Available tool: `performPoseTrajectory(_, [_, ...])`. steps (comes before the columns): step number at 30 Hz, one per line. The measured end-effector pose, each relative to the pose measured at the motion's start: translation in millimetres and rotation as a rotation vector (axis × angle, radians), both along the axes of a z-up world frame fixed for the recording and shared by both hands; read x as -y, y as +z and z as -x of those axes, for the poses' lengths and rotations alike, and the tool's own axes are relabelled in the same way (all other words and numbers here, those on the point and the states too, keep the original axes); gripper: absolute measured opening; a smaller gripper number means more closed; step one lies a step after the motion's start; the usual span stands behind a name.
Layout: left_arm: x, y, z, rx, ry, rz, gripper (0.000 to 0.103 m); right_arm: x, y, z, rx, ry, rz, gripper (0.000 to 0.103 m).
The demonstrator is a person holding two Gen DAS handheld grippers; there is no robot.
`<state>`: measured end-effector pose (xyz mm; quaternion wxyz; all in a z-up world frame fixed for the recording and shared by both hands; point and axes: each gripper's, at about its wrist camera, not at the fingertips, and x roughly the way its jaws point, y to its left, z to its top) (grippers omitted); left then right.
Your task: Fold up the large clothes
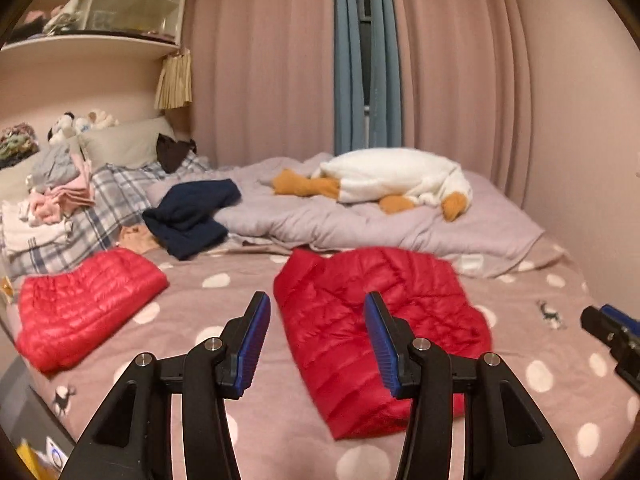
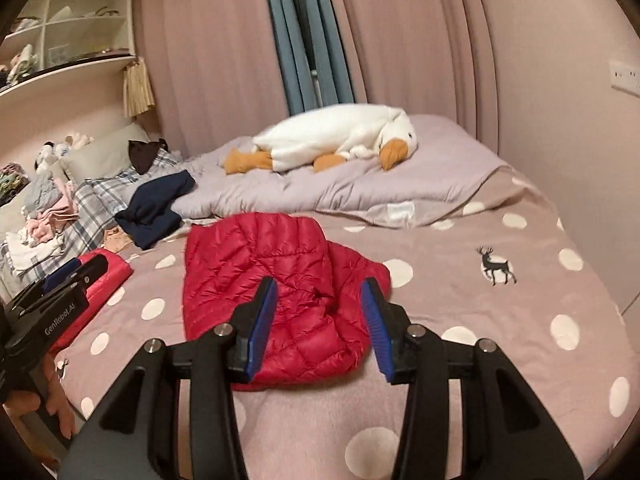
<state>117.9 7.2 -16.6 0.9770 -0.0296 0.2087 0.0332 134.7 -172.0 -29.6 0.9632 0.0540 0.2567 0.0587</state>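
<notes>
Both grippers hang open above the bed with a red jacket part-folded below

Left gripper (image 1: 316, 340) and right gripper (image 2: 318, 320) each have jaws spread wide and hold nothing, poised over the near edge of the bed (image 1: 224, 312); the red jacket (image 2: 276, 280) lies at the middle of the bed, seemingly doubled over but lumpy, so I judge it needs another fold and smoothing, while a second red jacket (image 1: 80, 304) sits folded and compact by the left edge, apparently done; along the far edge a rumpled grey duvet (image 1: 360, 220) carries a goose toy (image 1: 400, 178), and a loose navy garment (image 1: 188, 216) and a pile of clothes (image 1: 56, 196) crowd the far left corner, likely still to fold
</notes>
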Motion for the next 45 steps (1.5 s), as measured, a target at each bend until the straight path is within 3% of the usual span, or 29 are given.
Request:
performPoseTrajectory(5, [3,10,23,0.026,-0.035,0.002,0.05,-6,18,37,0.103,0.002,0.062,0.078])
performPoseTrajectory(6, [3,12,27,0.037,-0.048,0.005,0.056,-6,20,41,0.116,0.002,0.068,0.079])
performPoseTrajectory(9, [0,16,36,0.066,-0.08,0.05,0.099,-4,25,47,0.143,-0.017,0.074,0.097])
performPoseTrajectory(10, [-1,17,38,0.09,-0.084,0.072,0.103,-3,26,49,0.149,-0.027,0.073,0.103])
performPoseTrajectory(14, [-1,17,36,0.106,-0.066,0.078,0.103,1,26,48,0.13,-0.075,0.082,0.103])
performPoseTrajectory(21, [-8,14,24,0.033,-0.133,0.195,0.103,-3,22,47,0.101,-0.12,0.126,0.103])
performPoseTrajectory(35, [-2,9,26,0.035,-0.083,0.14,0.103,-2,24,48,0.091,-0.128,0.119,0.103])
performPoseTrajectory(45, [-14,11,27,0.035,-0.05,0.167,0.103,-5,24,47,0.08,-0.135,0.139,0.103])
